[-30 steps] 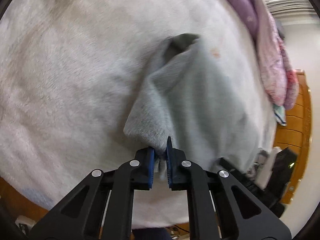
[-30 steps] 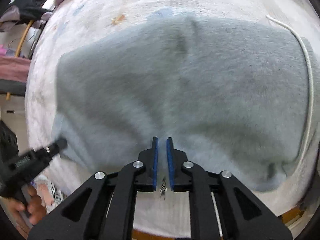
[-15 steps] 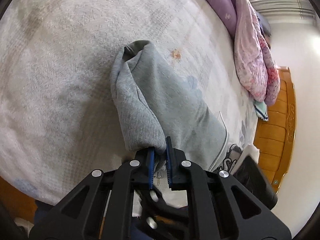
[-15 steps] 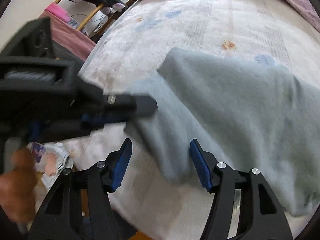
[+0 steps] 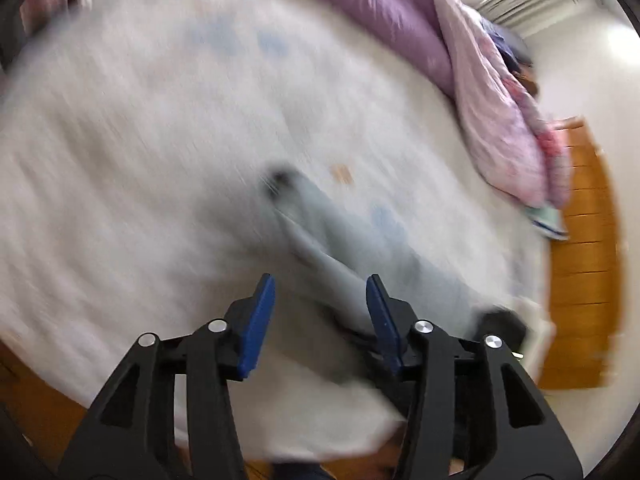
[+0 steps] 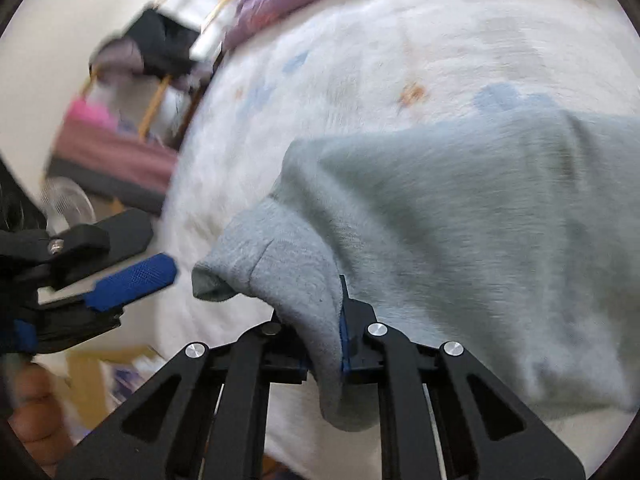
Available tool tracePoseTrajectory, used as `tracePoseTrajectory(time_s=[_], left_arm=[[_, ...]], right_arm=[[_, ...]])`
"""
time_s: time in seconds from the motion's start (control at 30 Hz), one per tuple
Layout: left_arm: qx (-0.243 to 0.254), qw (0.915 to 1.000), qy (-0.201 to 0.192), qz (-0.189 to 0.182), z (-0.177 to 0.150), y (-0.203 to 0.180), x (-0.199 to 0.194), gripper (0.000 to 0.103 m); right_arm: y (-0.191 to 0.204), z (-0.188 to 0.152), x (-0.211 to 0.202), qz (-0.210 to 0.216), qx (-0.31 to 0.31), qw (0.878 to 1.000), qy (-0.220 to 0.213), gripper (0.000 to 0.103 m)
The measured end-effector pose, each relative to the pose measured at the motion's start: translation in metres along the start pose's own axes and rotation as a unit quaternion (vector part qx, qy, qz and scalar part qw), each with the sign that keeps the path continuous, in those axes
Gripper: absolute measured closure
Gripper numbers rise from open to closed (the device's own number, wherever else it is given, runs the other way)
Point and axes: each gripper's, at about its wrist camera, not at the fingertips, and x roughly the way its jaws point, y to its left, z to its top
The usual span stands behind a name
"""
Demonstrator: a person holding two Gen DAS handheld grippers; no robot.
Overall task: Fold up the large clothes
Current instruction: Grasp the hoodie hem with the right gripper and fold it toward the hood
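Since half a second ago the grey garment [image 6: 460, 216] is passing between tools; the left gripper [image 5: 320, 300], previously pinching it, is now standing spread and empty; the right gripper [image 6: 324, 320] is now clamping a bunched edge, lifting it off the white bedspread [image 6: 360, 60], presumably to reposition for folding.

Item count: one grey garment [image 6: 460, 208], two grippers, left [image 5: 320, 312] and right [image 6: 320, 316], one bed [image 5: 120, 140], one purple quilt [image 5: 400, 20], one wooden cabinet [image 5: 580, 260].
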Motion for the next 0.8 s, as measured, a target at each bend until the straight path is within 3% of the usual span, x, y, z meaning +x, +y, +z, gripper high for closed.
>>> tracePoseTrajectory(time_s=[0.1, 0.23, 0.43, 0.67, 0.8], left_arm=[[0.017, 0.9996, -0.017, 0.012, 0.004, -0.017, 0.001, 0.051], [0.043, 0.999, 0.006, 0.012, -0.004, -0.046, 0.03, 0.05], [0.07, 0.9966, 0.045, 0.001, -0.028, -0.096, 0.074, 0.046], [0.126, 0.9894, 0.072, 0.002, -0.05, -0.152, 0.119, 0.038], [0.151, 0.9854, 0.078, 0.003, -0.062, -0.177, 0.14, 0.034]], right_arm=[[-0.028, 0.006, -0.04, 0.027, 0.074, 0.996, -0.047, 0.093], [-0.078, -0.001, -0.098, 0.084, 0.186, 0.972, -0.112, 0.093], [-0.134, -0.025, -0.167, 0.104, 0.284, 0.935, -0.185, 0.093], [-0.183, -0.053, -0.199, 0.075, 0.348, 0.907, -0.225, 0.093], [-0.203, -0.06, -0.21, 0.019, 0.356, 0.905, -0.232, 0.093]])
